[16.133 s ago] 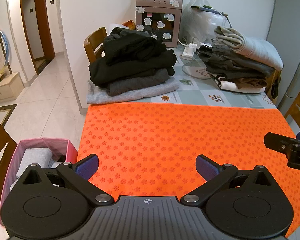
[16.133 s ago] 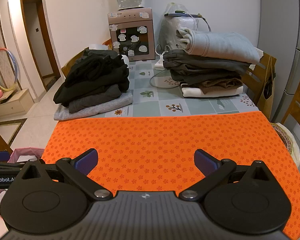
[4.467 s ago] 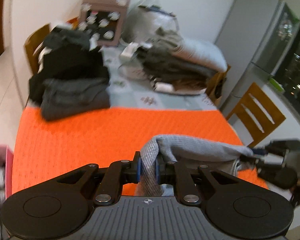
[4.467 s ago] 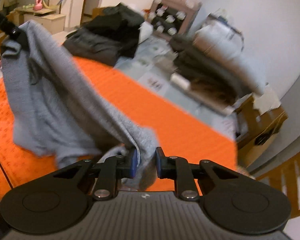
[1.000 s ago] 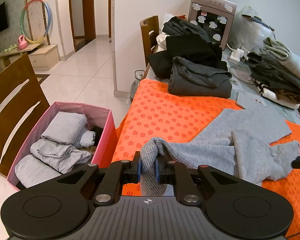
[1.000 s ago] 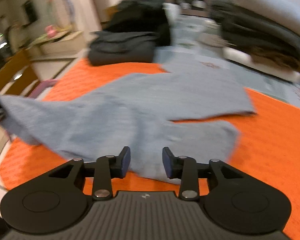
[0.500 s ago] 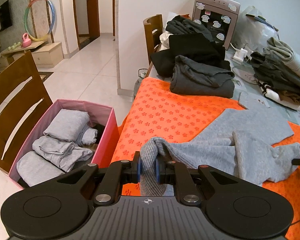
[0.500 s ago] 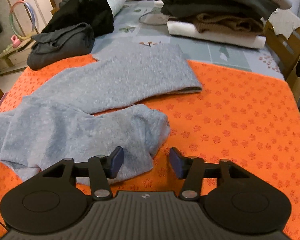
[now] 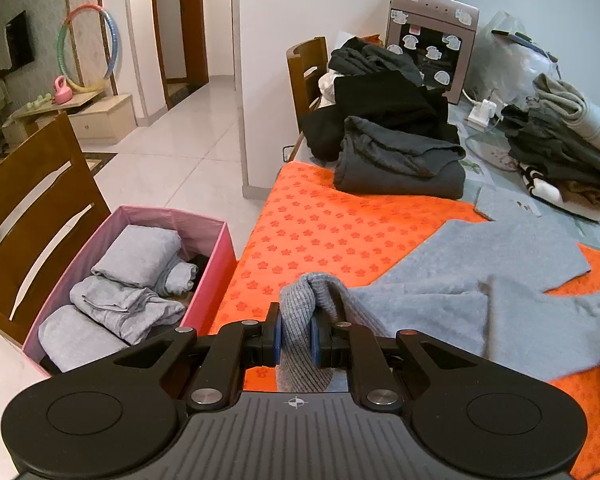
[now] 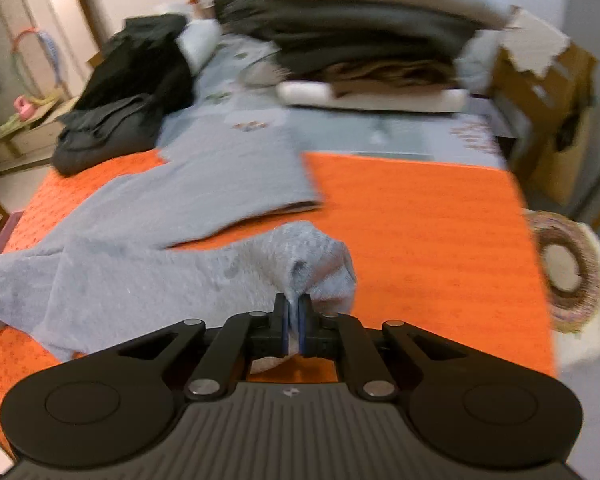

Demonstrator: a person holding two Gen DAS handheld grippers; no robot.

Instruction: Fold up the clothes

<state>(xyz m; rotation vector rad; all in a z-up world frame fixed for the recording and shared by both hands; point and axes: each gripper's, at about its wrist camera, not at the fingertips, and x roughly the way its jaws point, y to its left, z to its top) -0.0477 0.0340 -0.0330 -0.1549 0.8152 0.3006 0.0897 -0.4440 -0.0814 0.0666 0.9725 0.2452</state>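
A light grey knit garment (image 9: 492,276) lies spread and crumpled across the orange mat (image 9: 340,236). My left gripper (image 9: 296,338) is shut on its ribbed edge at the mat's near left corner. In the right wrist view the same grey garment (image 10: 160,264) stretches leftward over the orange mat (image 10: 420,220), and my right gripper (image 10: 293,330) is shut on a bunched fold of it near the mat's front. That view is blurred by motion.
A pink box (image 9: 216,256) with folded grey clothes stands on the floor left of the table, beside a wooden chair (image 9: 24,200). Dark clothes (image 9: 396,164) are piled at the back left, another stack (image 9: 564,156) at the back right. A round woven cushion (image 10: 568,264) lies right.
The right gripper was open over the grey garment half a second ago and has now shut on a fold of it. The left gripper keeps its hold on the ribbed edge.
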